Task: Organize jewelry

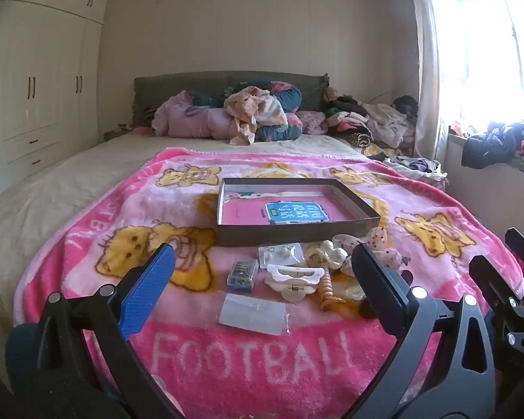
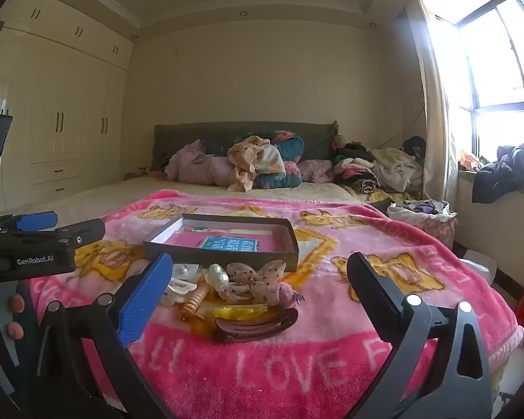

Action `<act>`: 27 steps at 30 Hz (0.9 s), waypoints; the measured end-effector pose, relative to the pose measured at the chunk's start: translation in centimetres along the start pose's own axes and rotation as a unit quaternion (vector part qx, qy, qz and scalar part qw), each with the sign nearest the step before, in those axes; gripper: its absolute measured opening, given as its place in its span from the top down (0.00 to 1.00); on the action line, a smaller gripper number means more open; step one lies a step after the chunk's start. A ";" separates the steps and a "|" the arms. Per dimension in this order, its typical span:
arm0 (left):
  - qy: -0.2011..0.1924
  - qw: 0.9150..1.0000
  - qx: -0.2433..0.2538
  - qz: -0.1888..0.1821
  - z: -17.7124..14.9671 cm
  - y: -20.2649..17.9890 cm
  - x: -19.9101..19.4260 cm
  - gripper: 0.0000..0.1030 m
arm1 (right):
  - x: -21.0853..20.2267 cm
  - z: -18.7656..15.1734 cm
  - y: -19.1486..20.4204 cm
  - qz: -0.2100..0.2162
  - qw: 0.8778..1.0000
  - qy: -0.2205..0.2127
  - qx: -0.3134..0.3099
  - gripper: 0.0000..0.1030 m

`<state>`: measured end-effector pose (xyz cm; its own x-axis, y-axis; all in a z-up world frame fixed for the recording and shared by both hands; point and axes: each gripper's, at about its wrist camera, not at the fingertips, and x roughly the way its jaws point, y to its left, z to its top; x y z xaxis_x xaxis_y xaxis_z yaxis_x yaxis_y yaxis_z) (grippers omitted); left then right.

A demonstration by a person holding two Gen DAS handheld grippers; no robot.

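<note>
Nothing looks sorted yet, so the work seems to be at its very start. Nearest the foot edge of the pink blanket (image 1: 401,349), the left gripper (image 1: 265,279) hovers with its jaws spread wide and nothing between them; beside it the right gripper (image 2: 258,289) is likewise fully apart and empty. Just past the word FOOTBALL lies a clear plastic packet (image 1: 253,313), then the loose pile: a small blue-lidded clear case (image 1: 241,276), a white claw clip (image 1: 294,277), an orange spiral hair tie (image 1: 327,292), a dark brown hair clip (image 2: 256,326) on a yellowish piece, a flat clear packet (image 1: 282,254), a pearly cream clip (image 1: 332,254) and spotted fabric bows (image 2: 255,279). All of these rest on the blanket, near its middle, just in front of the shallow brown box (image 1: 346,195). Beyond them, the box holds only a pink sheet with a blue label, as far as I can tell; no accessory is inside. Every piece remains to be moved.
</note>
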<state>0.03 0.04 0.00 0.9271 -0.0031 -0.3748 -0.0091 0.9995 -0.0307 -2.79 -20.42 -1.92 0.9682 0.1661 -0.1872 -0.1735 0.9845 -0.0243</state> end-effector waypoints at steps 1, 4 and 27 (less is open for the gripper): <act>-0.001 1.000 0.001 0.000 0.0 0.0 0.0 0.10 | 0.0 0.0 0.0 0.000 1.000 0.000 0.000 0.06; -0.001 1.000 0.001 -0.001 0.0 0.0 0.0 0.10 | 0.0 0.0 0.0 0.000 1.000 -0.001 -0.002 0.06; -0.004 1.000 0.000 -0.001 0.0 -0.2 0.0 0.10 | 0.1 -0.1 0.0 -0.001 1.000 -0.003 -0.001 0.06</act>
<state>0.03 -0.21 -0.03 0.9304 -0.0051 -0.3664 -0.0068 0.9995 -0.0311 -2.67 -20.43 -2.02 0.9694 0.1650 -0.1816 -0.1724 0.9847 -0.0255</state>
